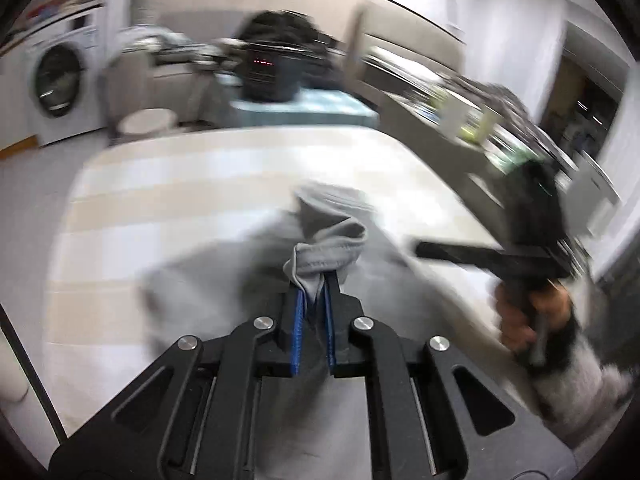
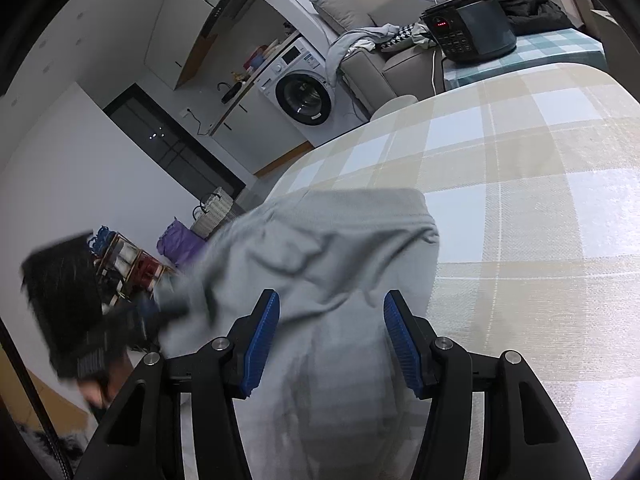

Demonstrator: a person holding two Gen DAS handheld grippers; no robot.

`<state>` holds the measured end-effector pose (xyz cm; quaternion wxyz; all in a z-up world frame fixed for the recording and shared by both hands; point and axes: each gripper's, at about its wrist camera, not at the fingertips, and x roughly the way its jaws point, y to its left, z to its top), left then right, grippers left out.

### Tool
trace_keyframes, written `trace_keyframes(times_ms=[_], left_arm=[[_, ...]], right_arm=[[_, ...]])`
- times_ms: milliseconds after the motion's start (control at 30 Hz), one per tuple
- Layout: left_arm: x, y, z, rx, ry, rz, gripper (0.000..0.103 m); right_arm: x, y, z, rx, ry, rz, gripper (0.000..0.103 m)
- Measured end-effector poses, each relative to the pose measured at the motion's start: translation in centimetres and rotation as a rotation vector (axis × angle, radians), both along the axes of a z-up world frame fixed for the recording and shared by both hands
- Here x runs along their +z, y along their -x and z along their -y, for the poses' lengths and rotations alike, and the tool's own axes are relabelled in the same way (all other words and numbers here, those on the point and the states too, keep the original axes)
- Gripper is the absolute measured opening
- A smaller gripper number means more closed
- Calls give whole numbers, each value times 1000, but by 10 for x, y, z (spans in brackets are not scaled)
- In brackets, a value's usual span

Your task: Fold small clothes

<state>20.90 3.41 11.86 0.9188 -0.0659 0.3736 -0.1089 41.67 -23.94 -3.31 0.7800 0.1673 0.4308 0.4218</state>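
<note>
**Left gripper pinches a fold of the grey garment**

Nearest in the left wrist view, the left gripper (image 1: 318,280) has its jaws drawn narrow, clamped on a bunched hem of the grey garment (image 1: 240,280), lifted slightly off the counter (image 1: 160,184). In the right wrist view, the right gripper (image 2: 330,320) holds its jaws about half spread, blue pads (image 2: 262,340) apart above the cloth, gripping nothing. The garment lies rumpled at the near edge of the checked counter. To the right, a hand (image 1: 528,312) grips the other tool's handle. Farther off stand a black cooker (image 2: 470,30) on a small checked table and a washing machine (image 2: 302,94).
</note>
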Motion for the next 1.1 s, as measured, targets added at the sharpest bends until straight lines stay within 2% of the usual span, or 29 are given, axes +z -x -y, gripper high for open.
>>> trace_keyframes(times_ms=[33,100,167,233,300,400,533,633,667,700,733,767,833,900,967,1100], left_arm=[[-6,-12,-18,53,-24,-9,6],[-27,-31,-53,150,-43,-78,7],[-55,-49,-81,205,-30,-176,9],[-75,-55,-93,227,-21,-216,13],[-82,-55,-96,253,-21,-215,24],[-82,-51,-105,309,37,-212,37],[-84,-40,-117,340,134,-180,44],[-93,-49,-114,340,116,-207,44],[-93,-51,-113,340,126,-215,44],[-96,-54,-112,338,139,-211,43],[-96,-57,-109,331,136,-196,41],[-99,-61,-106,308,147,-209,26],[-99,-66,-100,292,151,-213,23],[-99,-77,-94,275,135,-213,22],[-99,-94,-89,267,155,-216,22],[-98,-135,-82,274,188,-236,22]], right_arm=[[-2,0,-2,2,15,-1,56],[-5,1,-8,3,47,-1,56],[-9,2,-11,7,77,1,56],[-11,3,-13,5,99,9,56],[-13,3,-13,6,112,5,56],[-16,2,-13,8,113,-11,56],[-21,-4,-14,17,60,-43,56],[-33,-20,-22,-36,55,-104,53],[-35,-22,-25,-47,61,-110,41],[-36,-24,-28,-60,77,-103,35],[-36,-25,-31,-68,95,-91,25],[-37,-26,-32,-79,101,-83,16],[-37,-28,-30,-100,109,-71,9],[-34,-30,-28,-133,129,-55,8],[-32,-36,-23,-171,155,-44,8],[-32,-63,-6,-258,166,-77,9]])
